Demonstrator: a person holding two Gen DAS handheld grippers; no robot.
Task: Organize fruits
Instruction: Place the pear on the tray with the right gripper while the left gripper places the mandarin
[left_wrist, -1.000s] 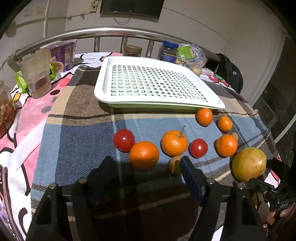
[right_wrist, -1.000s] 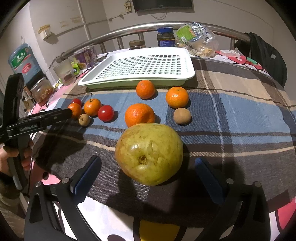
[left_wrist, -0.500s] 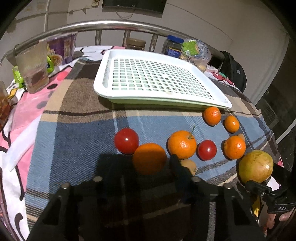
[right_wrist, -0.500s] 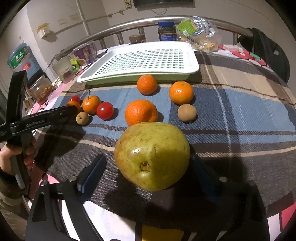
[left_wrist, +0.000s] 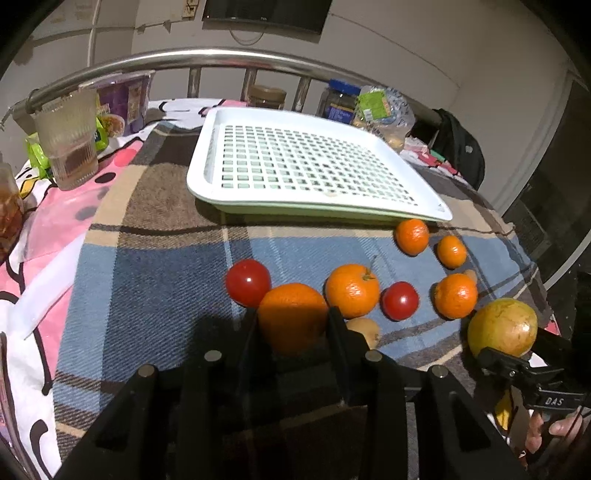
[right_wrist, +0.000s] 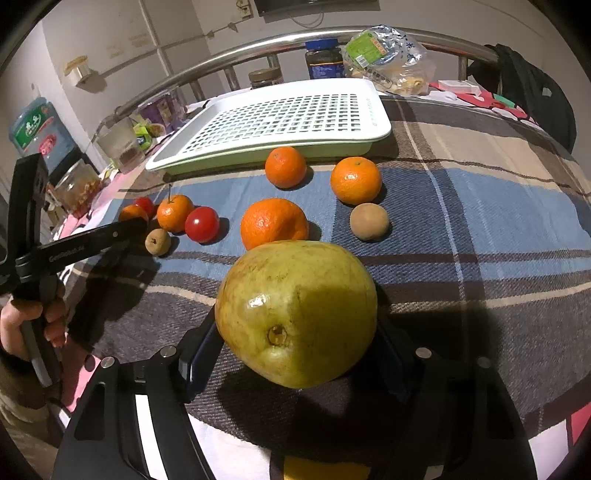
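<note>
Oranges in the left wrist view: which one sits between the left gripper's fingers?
The biggest, nearest orange, touching the red tomato; left gripper fingers flank it. The other four lie farther right.

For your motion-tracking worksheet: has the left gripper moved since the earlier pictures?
Yes. The left gripper has advanced toward the white tray, and its jaws, open before, now press both sides of the large orange beside the red tomato.

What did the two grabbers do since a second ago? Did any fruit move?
Both closed in. The left gripper moved forward and shut its fingers on the big orange. The right gripper shut on the pear, which looks slightly lifted. The other oranges, the tomatoes, the small brown fruits and the white tray stayed where they were; nothing is in the tray yet.
</note>
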